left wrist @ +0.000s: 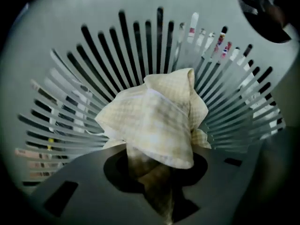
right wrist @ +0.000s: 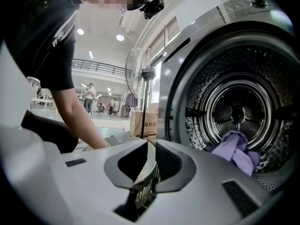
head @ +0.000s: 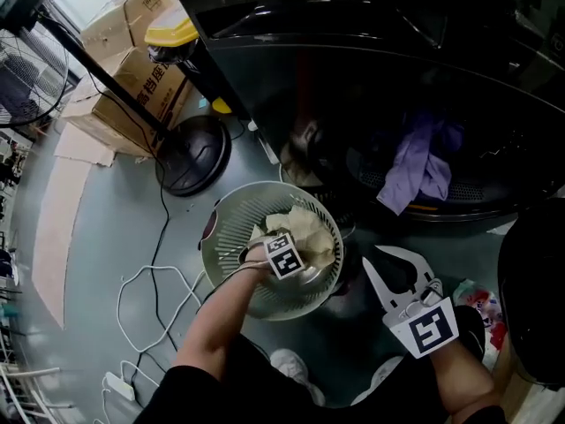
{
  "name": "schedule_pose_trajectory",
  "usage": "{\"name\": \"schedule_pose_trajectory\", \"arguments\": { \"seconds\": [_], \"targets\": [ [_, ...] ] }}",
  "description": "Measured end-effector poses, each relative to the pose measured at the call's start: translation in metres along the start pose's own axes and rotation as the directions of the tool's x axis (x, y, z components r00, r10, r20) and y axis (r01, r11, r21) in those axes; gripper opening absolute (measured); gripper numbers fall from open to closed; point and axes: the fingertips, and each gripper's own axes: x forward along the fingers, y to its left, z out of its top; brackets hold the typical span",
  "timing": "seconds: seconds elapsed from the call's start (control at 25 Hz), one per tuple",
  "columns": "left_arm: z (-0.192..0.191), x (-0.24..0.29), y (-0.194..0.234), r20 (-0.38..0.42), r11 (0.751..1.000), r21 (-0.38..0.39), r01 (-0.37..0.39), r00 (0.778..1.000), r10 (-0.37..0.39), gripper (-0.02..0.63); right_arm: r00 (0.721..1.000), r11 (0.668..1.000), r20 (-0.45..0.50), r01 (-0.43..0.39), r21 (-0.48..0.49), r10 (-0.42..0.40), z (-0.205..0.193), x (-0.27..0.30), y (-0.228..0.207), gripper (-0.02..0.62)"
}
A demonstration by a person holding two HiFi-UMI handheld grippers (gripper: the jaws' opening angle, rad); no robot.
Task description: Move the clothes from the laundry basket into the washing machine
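A cream checked cloth hangs bunched from my left gripper, whose jaws are shut on its lower folds above the white slatted laundry basket. In the head view that gripper points down into the basket with the cloth beside its marker cube. My right gripper hovers to the right of the basket, shut with nothing in it. It points at the washing machine's open drum. A purple garment lies at the drum's mouth.
A standing fan's round black base and pole are left of the machine, with cardboard boxes behind. A white cable and power strip lie on the grey floor at the left. My shoe is under the basket.
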Motion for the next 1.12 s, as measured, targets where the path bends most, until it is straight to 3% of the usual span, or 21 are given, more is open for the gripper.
{"name": "schedule_pose_trajectory", "arguments": {
  "seconds": [0.12,0.32,0.64,0.84,0.96,1.12],
  "targets": [
    [0.011,-0.045,0.008,0.076,0.995,0.062,-0.077,0.994,0.072,0.133,0.998,0.999,-0.058,0.007,-0.031,-0.008,-0.012,-0.003,-0.005,0.04],
    [0.038,-0.121,0.016,0.263,0.983,-0.062,-0.176,0.947,0.186,0.135,0.987,0.991,-0.142,0.056,-0.123,-0.074,-0.031,-0.007,-0.023,0.04],
    [0.093,-0.219,0.014,0.487,0.945,-0.228,-0.233,0.813,0.318,0.135,0.984,0.98,-0.11,0.123,-0.159,-0.141,-0.011,-0.017,-0.051,0.04],
    [0.142,-0.279,-0.007,0.623,0.947,-0.271,-0.175,0.717,0.311,0.135,0.972,0.963,-0.035,0.225,-0.145,-0.233,0.009,-0.032,-0.072,0.04],
    [0.181,-0.293,-0.02,0.69,0.956,-0.257,-0.142,0.665,0.285,0.135,0.936,0.931,0.019,0.352,-0.101,-0.352,0.019,-0.048,-0.102,0.04],
    [0.239,-0.298,-0.035,0.756,0.962,-0.254,-0.104,0.599,0.264,0.135,0.85,0.849,-0.01,0.527,0.044,-0.527,0.012,-0.09,-0.141,0.04]
  ]
}}
